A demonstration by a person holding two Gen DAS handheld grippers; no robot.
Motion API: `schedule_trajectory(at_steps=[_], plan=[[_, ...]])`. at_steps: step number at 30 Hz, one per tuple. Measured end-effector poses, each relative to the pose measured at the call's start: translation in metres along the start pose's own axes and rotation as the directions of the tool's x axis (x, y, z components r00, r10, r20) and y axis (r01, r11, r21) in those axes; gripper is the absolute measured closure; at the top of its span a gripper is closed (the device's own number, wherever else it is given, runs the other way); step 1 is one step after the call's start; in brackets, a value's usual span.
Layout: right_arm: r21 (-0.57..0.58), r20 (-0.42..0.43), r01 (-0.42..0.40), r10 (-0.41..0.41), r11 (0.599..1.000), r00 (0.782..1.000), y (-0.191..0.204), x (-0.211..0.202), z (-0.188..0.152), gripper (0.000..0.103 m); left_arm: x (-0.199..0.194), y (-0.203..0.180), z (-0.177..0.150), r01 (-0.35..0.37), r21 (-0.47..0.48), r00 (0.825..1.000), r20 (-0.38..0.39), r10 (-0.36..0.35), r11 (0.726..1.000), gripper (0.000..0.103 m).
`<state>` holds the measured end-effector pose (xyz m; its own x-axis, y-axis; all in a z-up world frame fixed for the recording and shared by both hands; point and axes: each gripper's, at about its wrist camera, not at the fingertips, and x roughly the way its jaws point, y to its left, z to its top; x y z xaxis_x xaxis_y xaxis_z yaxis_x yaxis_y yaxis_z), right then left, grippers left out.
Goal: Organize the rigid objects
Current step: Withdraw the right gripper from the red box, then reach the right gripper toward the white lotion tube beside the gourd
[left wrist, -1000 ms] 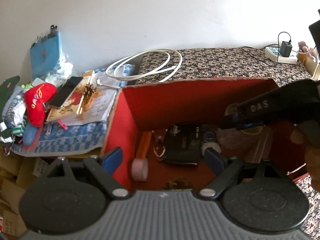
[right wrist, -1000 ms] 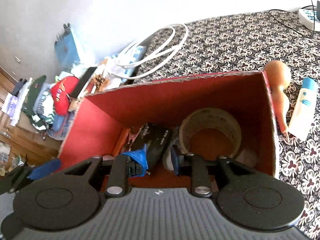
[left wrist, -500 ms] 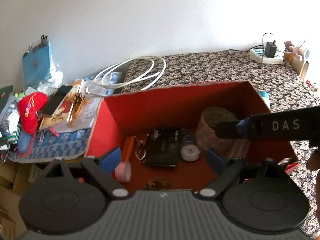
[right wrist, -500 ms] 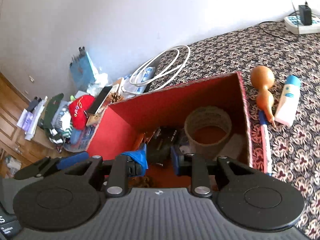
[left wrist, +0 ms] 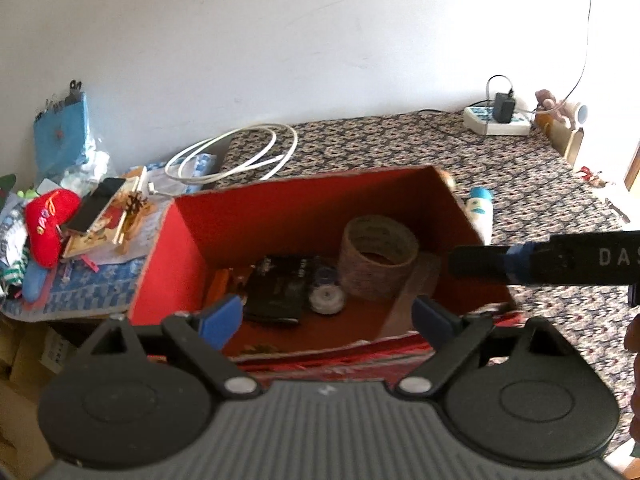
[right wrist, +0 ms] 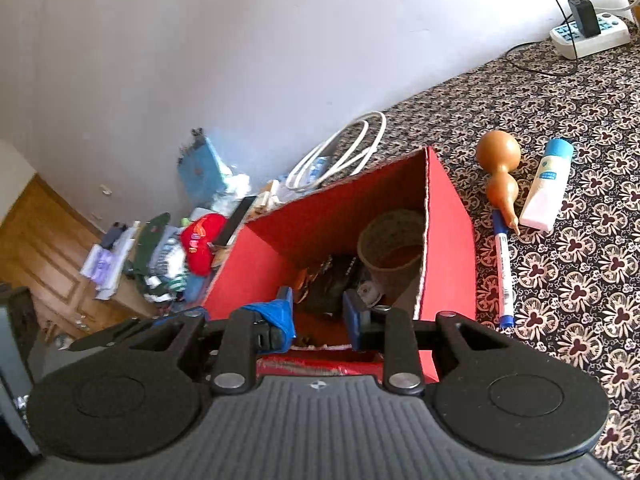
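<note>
Fingers (right wrist: 287,316) over red (cardboard) box (right wrist: 448,236)

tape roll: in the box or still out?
In. The tape roll stands on the red box floor, beside a small white spool.

You can read white "DAS" on the black arm of the right hand-held gripper (left wrist: 580,258), cut off at the frame edge. The red plush (left wrist: 46,220) carries yellow script, possibly "Love" — too blurred to confirm.
</note>
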<state>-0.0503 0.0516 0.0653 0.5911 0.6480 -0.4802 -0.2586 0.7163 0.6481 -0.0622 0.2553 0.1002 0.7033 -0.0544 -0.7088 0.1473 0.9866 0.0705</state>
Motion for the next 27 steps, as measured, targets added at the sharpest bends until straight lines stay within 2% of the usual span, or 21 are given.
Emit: schedule_trajectory(at_steps=[5,8,12,17,23,27], plan=[[-0.004,0.004,-0.046,0.046,0.999,0.999,-0.021,-0.025,0.0,0.092,-0.015,-0.026,-0.004,0.022,-0.001,0.999,0.035,-0.022,1.0,0.01],[0.031,0.015,-0.053,0.053,0.998,0.999,-0.042,-0.041,0.002,0.092,-0.021,-0.044,-0.006,0.043,-0.001,0.998,0.047,-0.043,0.999,0.01],[0.063,0.014,-0.009,0.008,0.998,1.0,-0.072,-0.056,0.006,0.094,-0.026,-0.076,-0.008,0.06,0.017,0.997,0.056,-0.061,0.998,0.01],[0.114,-0.016,0.036,-0.035,0.993,0.999,-0.112,-0.069,0.01,0.094,-0.022,-0.114,-0.011,0.128,0.023,0.991,0.03,-0.129,0.991,0.009],[0.113,-0.049,0.074,-0.069,0.991,0.996,-0.15,-0.079,0.013,0.094,-0.001,-0.159,-0.017,0.233,-0.011,0.972,-0.025,-0.233,0.972,0.005],[0.125,-0.1,0.09,-0.078,0.988,0.992,-0.174,-0.077,0.018,0.092,0.015,-0.188,-0.023,0.232,-0.001,0.971,-0.053,-0.232,0.973,0.005]])
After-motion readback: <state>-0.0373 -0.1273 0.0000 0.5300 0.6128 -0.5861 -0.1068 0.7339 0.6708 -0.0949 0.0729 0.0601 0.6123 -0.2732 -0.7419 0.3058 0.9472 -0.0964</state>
